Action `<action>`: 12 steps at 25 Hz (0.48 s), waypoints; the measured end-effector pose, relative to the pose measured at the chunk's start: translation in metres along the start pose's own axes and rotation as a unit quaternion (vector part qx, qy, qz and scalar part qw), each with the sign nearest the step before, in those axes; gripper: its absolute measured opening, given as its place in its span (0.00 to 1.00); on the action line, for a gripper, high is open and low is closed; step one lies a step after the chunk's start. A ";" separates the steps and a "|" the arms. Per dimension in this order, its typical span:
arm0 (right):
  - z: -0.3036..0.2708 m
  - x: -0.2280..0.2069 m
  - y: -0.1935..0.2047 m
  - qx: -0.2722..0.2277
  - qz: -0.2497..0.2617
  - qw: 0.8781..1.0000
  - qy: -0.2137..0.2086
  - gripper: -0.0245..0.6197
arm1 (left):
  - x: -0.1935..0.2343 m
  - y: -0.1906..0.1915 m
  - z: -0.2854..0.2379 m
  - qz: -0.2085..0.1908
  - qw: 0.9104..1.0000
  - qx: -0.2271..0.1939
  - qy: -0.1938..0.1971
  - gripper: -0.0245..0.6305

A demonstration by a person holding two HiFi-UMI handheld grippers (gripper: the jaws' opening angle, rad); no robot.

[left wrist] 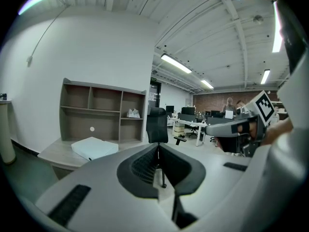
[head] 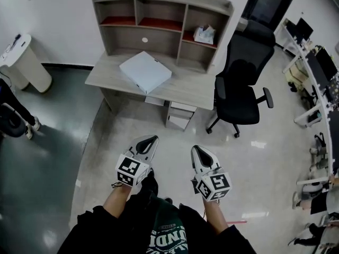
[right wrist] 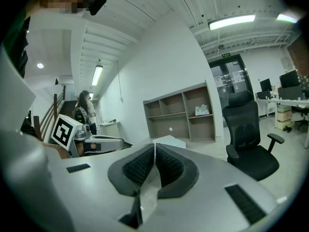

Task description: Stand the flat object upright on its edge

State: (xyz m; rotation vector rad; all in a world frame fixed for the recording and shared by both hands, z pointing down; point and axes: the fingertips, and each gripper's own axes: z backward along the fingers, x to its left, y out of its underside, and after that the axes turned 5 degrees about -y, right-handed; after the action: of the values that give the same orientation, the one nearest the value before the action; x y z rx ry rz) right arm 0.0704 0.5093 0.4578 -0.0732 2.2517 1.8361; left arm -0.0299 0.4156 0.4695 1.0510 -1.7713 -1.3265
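Both claws shut, white box flat on the bench ahead of you

Your left claw and right claw hang side by side over the pale floor, well short of the bench, and both point toward it. Each gripper view shows the dark ribbed pads pressed together, so both claws are closed with nothing in them. The flat white box lies on its broad face on the bench top, turned at an angle to the front edge. It's just in front of the hutch shelves that stand at the back. There's a crumpled white thing in the right-hand cubby, can't tell what it is. A black office chair stands just right of the bench, and a small drawer unit sits under the bench.
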 end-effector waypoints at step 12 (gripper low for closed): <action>-0.132 -0.017 -0.033 0.010 0.010 1.000 -0.008 0.09 | 0.115 -0.023 -0.056 0.011 1.000 -0.002 -0.006 0.06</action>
State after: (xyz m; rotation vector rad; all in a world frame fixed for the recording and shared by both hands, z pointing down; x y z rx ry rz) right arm 0.0734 0.3722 0.4541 -0.0325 2.2673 1.8184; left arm -0.0275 0.2857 0.4675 1.0209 -1.7820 -1.3257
